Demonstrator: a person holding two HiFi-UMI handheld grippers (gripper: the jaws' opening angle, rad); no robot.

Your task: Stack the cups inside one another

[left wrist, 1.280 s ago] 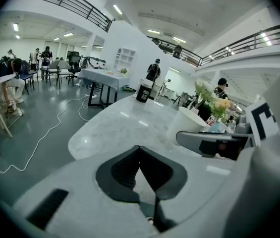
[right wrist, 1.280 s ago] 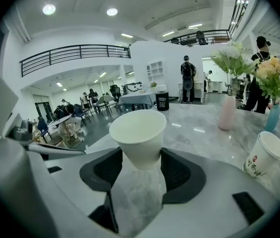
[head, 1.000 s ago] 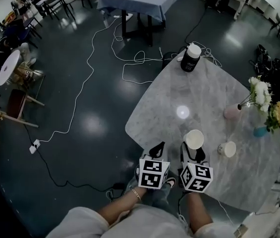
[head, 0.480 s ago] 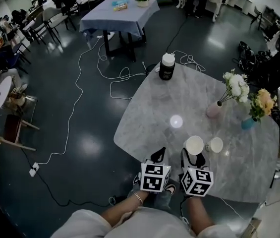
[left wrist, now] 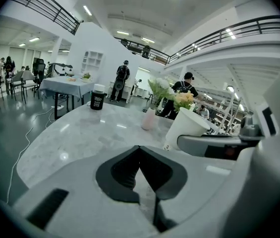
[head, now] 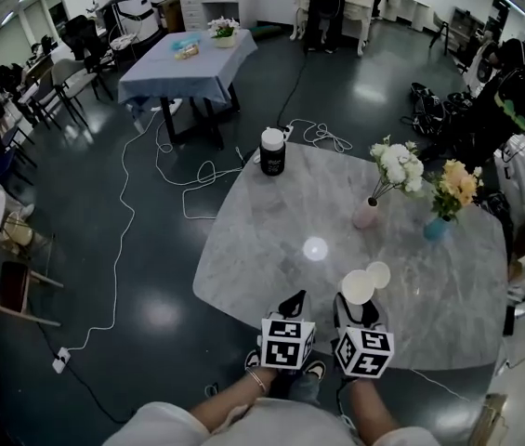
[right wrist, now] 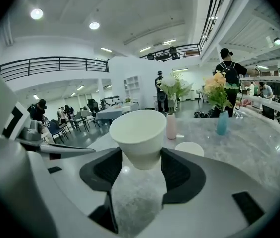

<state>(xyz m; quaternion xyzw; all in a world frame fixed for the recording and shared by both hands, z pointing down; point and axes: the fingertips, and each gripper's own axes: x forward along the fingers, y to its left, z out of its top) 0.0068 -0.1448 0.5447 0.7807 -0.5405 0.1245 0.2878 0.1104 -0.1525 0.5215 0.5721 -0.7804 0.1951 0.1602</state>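
the right tongs (right wrist: 140, 165) grip the base of a white cup (right wrist: 139, 133), upright and lifted off the worktop (head: 271, 240). the second cup (right wrist: 189, 148) stands on the worktop just beyond it, to the right. the left tongs (left wrist: 140, 168) are clenched on nothing. best to centre the held cup over the standing one's mouth, then lower it straight so the rims don't catch.

Head view looks down; gripper views skim the same table (head: 271, 240).
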